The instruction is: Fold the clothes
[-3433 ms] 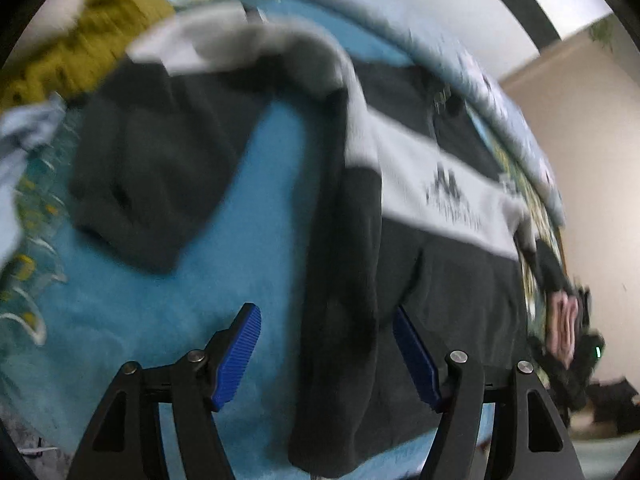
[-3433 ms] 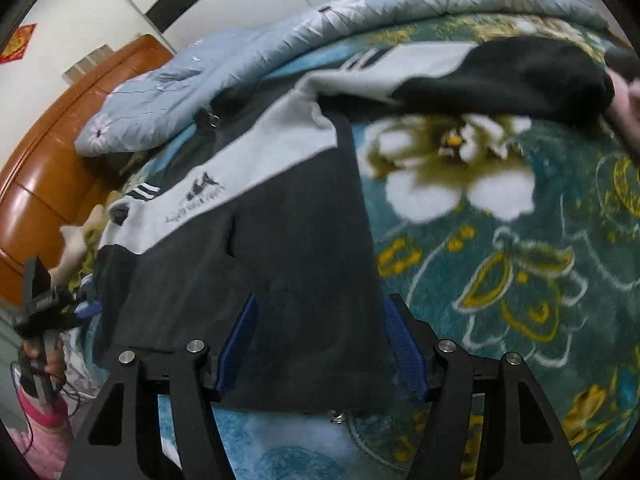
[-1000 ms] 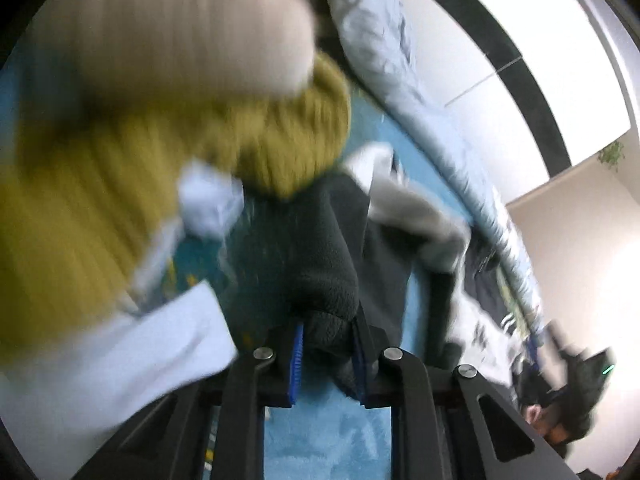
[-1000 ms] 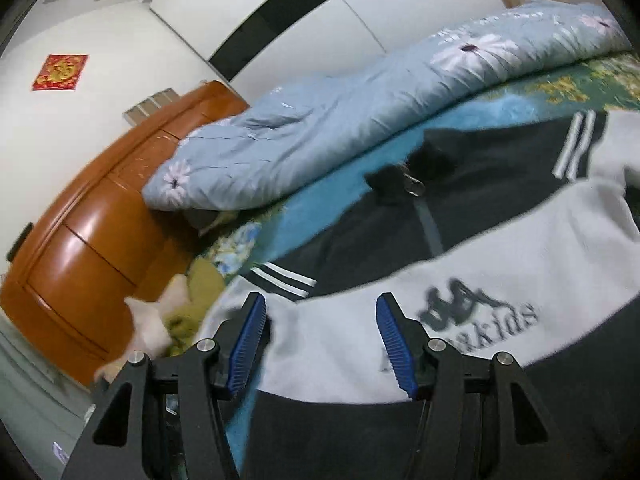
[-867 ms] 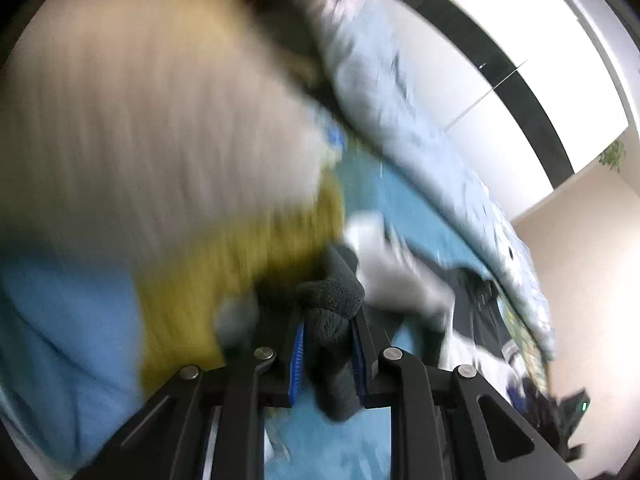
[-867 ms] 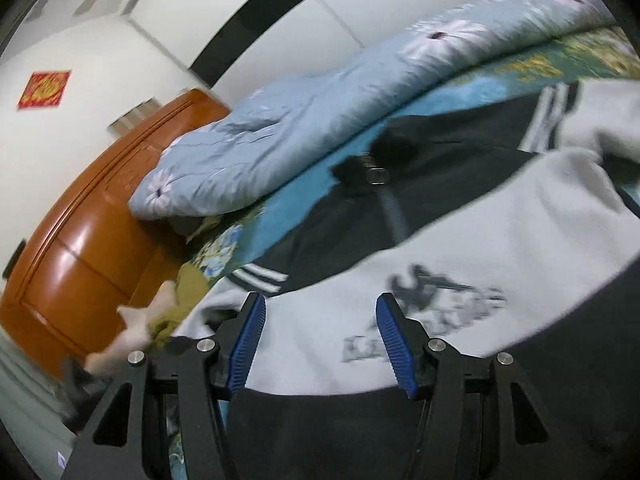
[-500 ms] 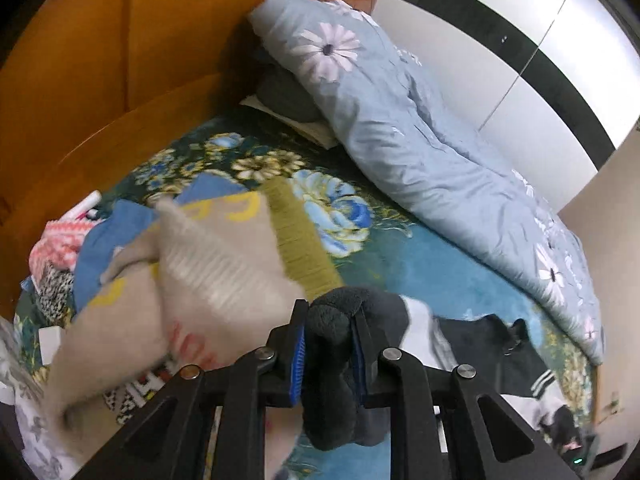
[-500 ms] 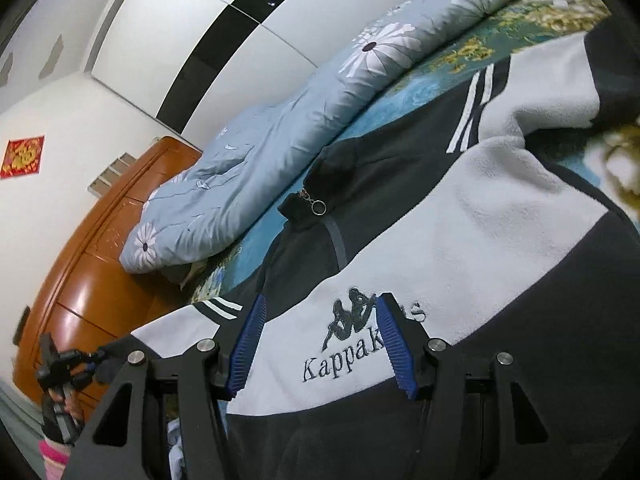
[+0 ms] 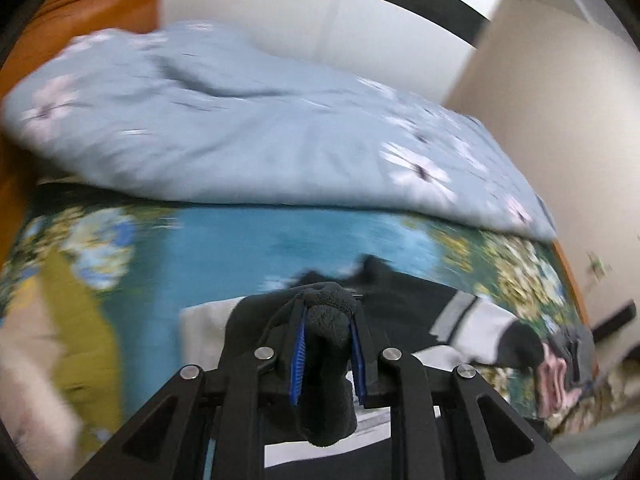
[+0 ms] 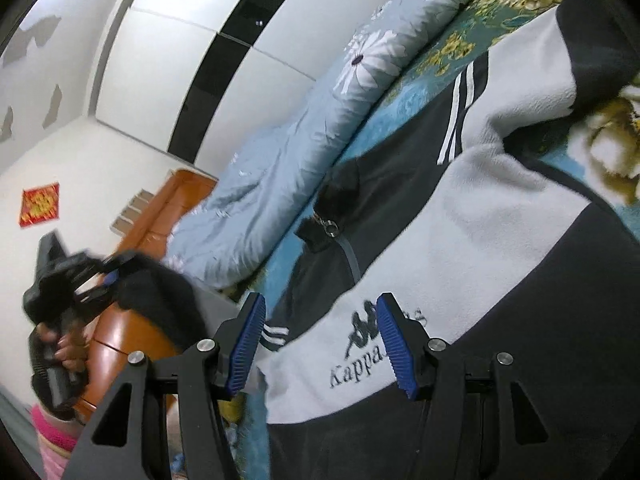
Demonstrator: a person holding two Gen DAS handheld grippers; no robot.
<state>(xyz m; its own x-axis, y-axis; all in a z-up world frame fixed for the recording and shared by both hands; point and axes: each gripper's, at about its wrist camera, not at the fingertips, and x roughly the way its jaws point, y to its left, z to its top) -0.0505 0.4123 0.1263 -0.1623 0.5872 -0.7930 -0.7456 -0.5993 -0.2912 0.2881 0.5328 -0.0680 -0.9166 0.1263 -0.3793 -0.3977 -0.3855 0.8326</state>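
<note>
A black and grey fleece jacket (image 10: 492,240) with a printed logo lies spread on the bed. My left gripper (image 9: 327,354) is shut on the dark cuff (image 9: 326,328) of its sleeve, lifted above the bed; the sleeve end hangs down between the blue pads. In the right wrist view that left gripper (image 10: 108,276) shows at the left, raised in a hand, with the black sleeve (image 10: 160,300) trailing from it. My right gripper (image 10: 320,344) hovers open over the jacket's grey chest band, nothing between its pads.
A rolled light-blue floral duvet (image 9: 248,132) lies along the far side of the bed. The teal flowered bedspread (image 9: 256,236) shows around the jacket. A yellow-green garment (image 9: 84,332) lies at the left. An orange wooden headboard (image 10: 160,216) stands behind. White wardrobe doors (image 10: 192,64) fill the background.
My left gripper has risen and swung across with the sleeve cuff, from low beside the yellow garment to high above the bed. My right gripper has rolled and shifted slightly over the jacket.
</note>
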